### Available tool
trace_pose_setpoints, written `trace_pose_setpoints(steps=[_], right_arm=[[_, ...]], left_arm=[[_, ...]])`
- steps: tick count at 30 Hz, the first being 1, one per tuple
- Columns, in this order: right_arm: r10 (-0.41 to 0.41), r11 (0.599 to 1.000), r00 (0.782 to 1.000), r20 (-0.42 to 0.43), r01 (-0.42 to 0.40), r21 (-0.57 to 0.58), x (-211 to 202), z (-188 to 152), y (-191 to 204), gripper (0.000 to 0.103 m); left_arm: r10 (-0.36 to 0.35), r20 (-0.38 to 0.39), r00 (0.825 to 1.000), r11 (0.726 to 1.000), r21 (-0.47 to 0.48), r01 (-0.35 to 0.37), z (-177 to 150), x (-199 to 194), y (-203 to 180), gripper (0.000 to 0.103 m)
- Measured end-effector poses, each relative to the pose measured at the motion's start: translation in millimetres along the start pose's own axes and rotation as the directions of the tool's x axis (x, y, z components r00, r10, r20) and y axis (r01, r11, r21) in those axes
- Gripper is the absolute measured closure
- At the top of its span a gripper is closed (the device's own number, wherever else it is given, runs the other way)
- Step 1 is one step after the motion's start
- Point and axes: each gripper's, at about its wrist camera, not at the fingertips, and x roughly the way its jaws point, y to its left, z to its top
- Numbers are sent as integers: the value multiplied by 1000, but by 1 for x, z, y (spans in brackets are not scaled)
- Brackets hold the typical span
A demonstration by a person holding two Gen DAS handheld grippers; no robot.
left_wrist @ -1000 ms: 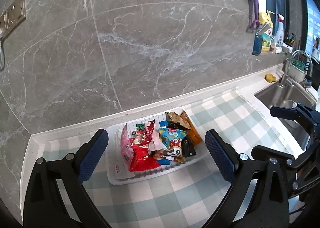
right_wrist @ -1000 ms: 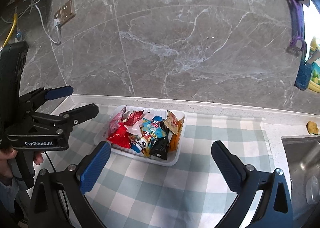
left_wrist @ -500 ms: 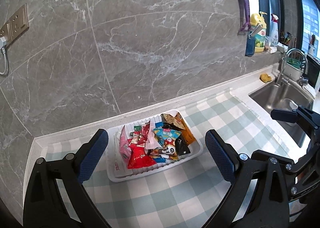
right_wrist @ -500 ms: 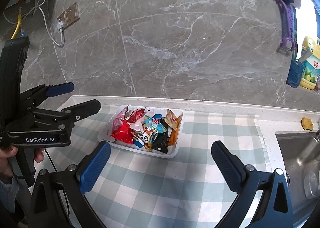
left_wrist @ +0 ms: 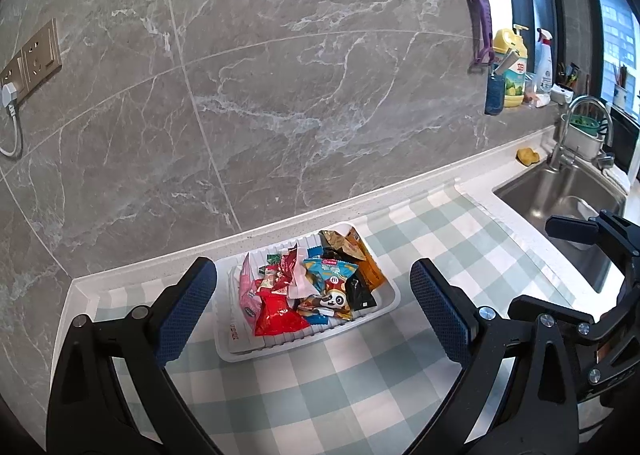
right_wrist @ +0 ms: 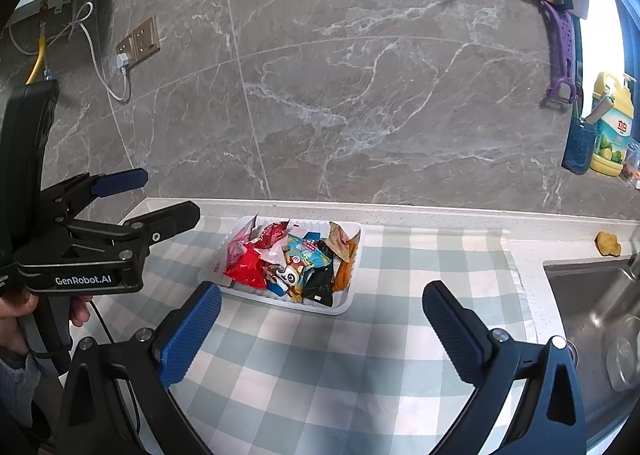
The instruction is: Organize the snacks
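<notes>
Snack packets point(left_wrist: 316, 287) sit heaped in one white ribbed tray point(left_wrist: 390, 305) on the checked cloth point(left_wrist: 360, 383), near the back edge of the counter by the marble wall. Count is approx: red pkt, pink pkt, panda pkt point(left_wrist: 335, 300), blue pkt, black sachet, orange/gold pkts at the right end, roughly ten all told; overlaps hide the exact no. Nothing lies outside the tray, so I judge sorting is done or nearly so, w/ both tools held back above the cloth. Left gripper point(left_wrist: 314, 309) is wide apart, nothing between its blue pads; right gripper point(right_wrist: 322, 333) likewise spread wide & empty. If more is wanted, next move = come down over one top pkt, e.g. the panda one, and pinch a crimped edge w/o dragging neighbours. One sink point(left_wrist: 560, 199) at far right, one tap point(left_wrist: 580, 127), one yellow sponge point(left_wrist: 527, 156), one wall socket strip point(left_wrist: 30, 59).
</notes>
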Motion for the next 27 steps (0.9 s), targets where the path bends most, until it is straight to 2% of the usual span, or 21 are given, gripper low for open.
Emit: trace_pose_setpoints(steps=[27], right_arm=[[7,1000,1000,15,-7,2,-11,-3,-2,0]], left_arm=[[-9,21,1000,1000,14,8,1,-12,-5,4]])
